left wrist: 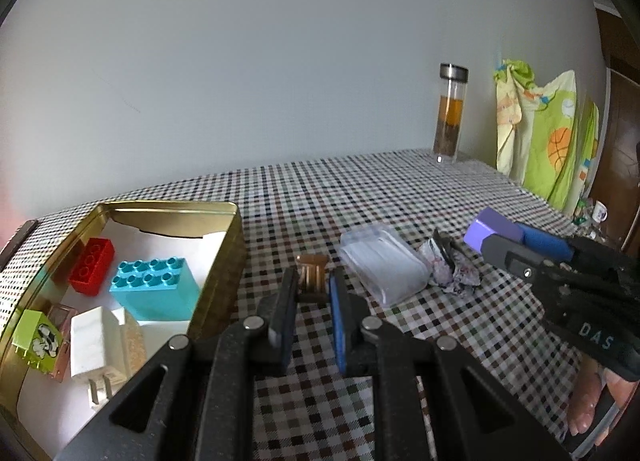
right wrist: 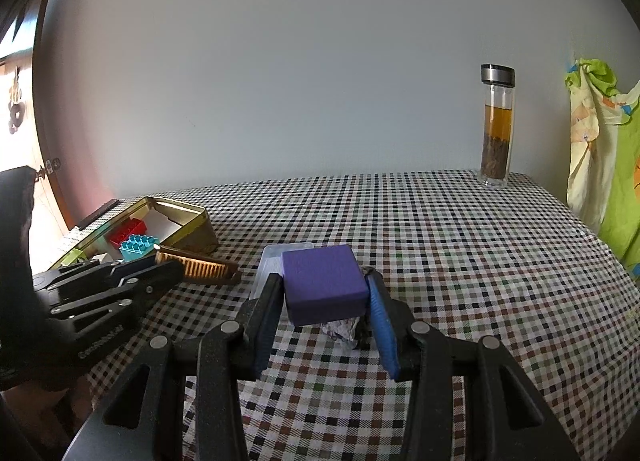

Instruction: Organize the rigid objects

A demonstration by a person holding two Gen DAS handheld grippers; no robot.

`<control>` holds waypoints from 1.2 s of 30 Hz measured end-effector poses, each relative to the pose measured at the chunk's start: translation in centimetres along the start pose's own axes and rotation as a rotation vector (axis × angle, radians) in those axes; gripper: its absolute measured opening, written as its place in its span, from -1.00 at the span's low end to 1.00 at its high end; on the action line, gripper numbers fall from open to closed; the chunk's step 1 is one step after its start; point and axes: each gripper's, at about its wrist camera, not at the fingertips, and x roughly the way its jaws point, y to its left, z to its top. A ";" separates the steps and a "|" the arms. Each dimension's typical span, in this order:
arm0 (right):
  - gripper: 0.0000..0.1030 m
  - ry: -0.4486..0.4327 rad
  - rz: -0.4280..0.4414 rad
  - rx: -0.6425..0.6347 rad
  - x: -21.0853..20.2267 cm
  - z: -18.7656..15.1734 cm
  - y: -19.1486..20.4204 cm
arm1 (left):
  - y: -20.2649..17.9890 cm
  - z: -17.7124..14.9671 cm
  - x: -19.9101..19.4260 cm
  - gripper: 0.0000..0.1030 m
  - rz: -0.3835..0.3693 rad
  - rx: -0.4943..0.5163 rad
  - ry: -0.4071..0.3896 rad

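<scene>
Left wrist view: the left gripper (left wrist: 313,293), at 6 o'clock, has its jaws pinched tight on a brown comb (left wrist: 311,279) and carries it clear of the checked tablecloth (left wrist: 360,197), apparently bound for the gold tin (left wrist: 224,257) at 8 o'clock. That tin already holds a red brick (left wrist: 91,265), a teal brick (left wrist: 154,288), a green block (left wrist: 35,337) and a white charger (left wrist: 96,349), so it reads as the collecting place. Just past the comb, at 1 o'clock, a clear plastic case (left wrist: 382,264) and a crumpled wrapper (left wrist: 448,267) lie on the cloth, not yet gathered. At 3 o'clock the right gripper (left wrist: 498,237) clamps a purple block (left wrist: 490,229); in the right wrist view its pads press the block's two sides, holding it above the wrapper, likely waiting its turn. Farthest, at 1 o'clock, a glass tea bottle (left wrist: 451,113) stands upright by the wall.
</scene>
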 end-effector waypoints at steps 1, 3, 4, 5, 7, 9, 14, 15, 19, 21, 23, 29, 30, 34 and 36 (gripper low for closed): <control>-0.12 -0.003 -0.001 -0.002 -0.1 0.0 0.0 | 0.0 0.0 -0.2 -0.74 0.003 -0.001 -0.011; -0.12 -0.011 -0.004 -0.009 -0.2 0.0 0.2 | -0.1 0.0 -0.7 -0.74 0.011 0.000 -0.033; -0.12 -0.015 -0.006 -0.011 -0.3 -0.1 0.2 | -0.1 0.0 -0.9 -0.74 0.013 0.001 -0.039; -0.12 -0.019 -0.006 -0.013 -0.4 -0.1 0.2 | -0.2 -0.1 -1.1 -0.74 0.017 0.003 -0.048; -0.12 -0.028 -0.007 -0.015 -0.6 -0.1 0.3 | -0.3 -0.1 -1.5 -0.74 0.025 0.006 -0.064; -0.12 -0.040 -0.007 -0.017 -0.8 -0.1 0.3 | -0.3 -0.2 -1.9 -0.74 0.033 0.008 -0.077; -0.12 -0.080 -0.008 -0.032 -1.6 -0.2 0.7 | -0.1 -0.4 -2.7 -0.74 0.048 -0.001 -0.112; -0.12 -0.094 -0.010 -0.040 -1.8 -0.3 0.9 | -0.1 -0.4 -2.9 -0.74 0.051 -0.005 -0.117; -0.12 -0.142 -0.017 -0.070 -2.7 -0.4 1.6 | 0.0 -0.6 -3.6 -0.74 0.064 -0.012 -0.142; -0.12 -0.167 -0.014 -0.082 -3.1 -0.5 1.9 | -0.1 -0.6 -3.9 -0.74 0.070 -0.010 -0.151; -0.12 -0.182 -0.012 -0.088 -3.4 -0.6 2.1 | -0.1 -0.7 -4.2 -0.74 0.077 -0.009 -0.164; -0.12 -0.211 -0.017 -0.098 -4.0 -0.6 2.6 | 0.0 -0.9 -5.0 -0.74 0.090 -0.011 -0.191; -0.12 -0.215 -0.017 -0.098 -4.1 -0.6 2.6 | 0.0 -0.9 -5.2 -0.73 0.094 -0.012 -0.197; -0.12 -0.225 -0.021 -0.098 -4.4 -0.5 2.6 | 0.1 -1.1 -5.6 -0.74 0.098 -0.018 -0.210; -0.12 -0.231 -0.023 -0.098 -4.5 -0.6 2.6 | 0.2 -1.1 -5.8 -0.73 0.100 -0.026 -0.217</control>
